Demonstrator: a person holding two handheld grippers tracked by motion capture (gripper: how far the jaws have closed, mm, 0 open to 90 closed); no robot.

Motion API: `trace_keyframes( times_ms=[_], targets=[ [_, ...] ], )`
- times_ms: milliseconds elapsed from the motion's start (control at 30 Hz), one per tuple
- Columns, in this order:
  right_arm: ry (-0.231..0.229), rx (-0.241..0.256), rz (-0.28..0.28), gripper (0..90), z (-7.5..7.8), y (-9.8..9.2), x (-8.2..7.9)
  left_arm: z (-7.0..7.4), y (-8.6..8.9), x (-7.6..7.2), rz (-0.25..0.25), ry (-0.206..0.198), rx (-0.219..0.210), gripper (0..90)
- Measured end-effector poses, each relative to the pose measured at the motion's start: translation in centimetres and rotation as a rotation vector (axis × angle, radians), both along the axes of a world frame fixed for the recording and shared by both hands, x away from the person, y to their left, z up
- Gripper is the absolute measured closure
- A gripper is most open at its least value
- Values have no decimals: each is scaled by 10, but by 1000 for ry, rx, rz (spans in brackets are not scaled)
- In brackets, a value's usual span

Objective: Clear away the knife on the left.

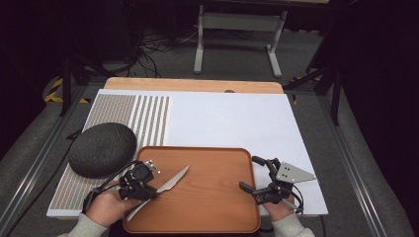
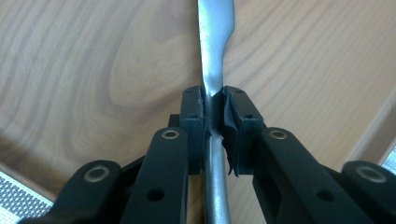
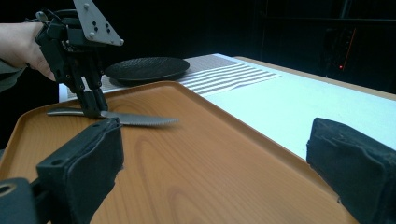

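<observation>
A metal knife point(image 1: 170, 182) lies across the left part of the wooden tray point(image 1: 212, 197), blade pointing up and right. My left gripper point(image 1: 148, 190) is shut on the knife point(image 2: 212, 70) where handle meets blade, its pads point(image 2: 194, 109) pressed to both sides. In the right gripper view the left gripper point(image 3: 95, 109) stands over the knife point(image 3: 140, 120) with the serrated blade sticking out toward the tray's middle. My right gripper point(image 1: 255, 173) is at the tray's right rim, wide open, nothing between its fingers point(image 3: 86, 158).
A dark textured plate point(image 1: 102, 148) sits left of the tray on the striped mat point(image 1: 148, 118). The white board point(image 1: 232, 118) stretches behind the tray. A table frame point(image 1: 237, 29) stands on the floor beyond.
</observation>
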State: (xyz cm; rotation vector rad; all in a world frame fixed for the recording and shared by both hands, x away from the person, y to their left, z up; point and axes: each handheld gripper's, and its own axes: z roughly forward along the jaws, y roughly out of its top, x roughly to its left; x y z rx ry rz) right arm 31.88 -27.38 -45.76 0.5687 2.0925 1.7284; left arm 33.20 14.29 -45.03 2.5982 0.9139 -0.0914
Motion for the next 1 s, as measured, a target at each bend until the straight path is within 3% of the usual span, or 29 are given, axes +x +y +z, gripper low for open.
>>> trace_keyframes(
  times_ms=[67,133,233,333,467,533,600,767,1000],
  targets=[
    [0,0,0,44,0,0,0,1,0,0,1,-10,0,760],
    [1,-1,0,44,0,0,0,5,1,-1,-2,-45,-18,727],
    [2,-2,-1,44,0,0,0,9,0,-2,-14,-91,-40,594],
    [2,-2,-2,44,0,0,0,13,-1,-5,-34,-127,-80,521],
    [2,-1,-3,44,0,0,0,15,-5,-5,-76,-138,-125,486],
    [2,-1,-3,44,0,0,0,15,-9,-6,-99,-147,-140,528],
    [1,-2,-3,44,0,0,1,15,-13,-8,-119,-165,-144,661],
    [2,-1,-5,44,0,0,0,11,-22,-11,-146,-189,-82,895],
    [1,-1,-5,44,0,0,0,0,-29,-8,-153,-188,9,899]
  ],
)
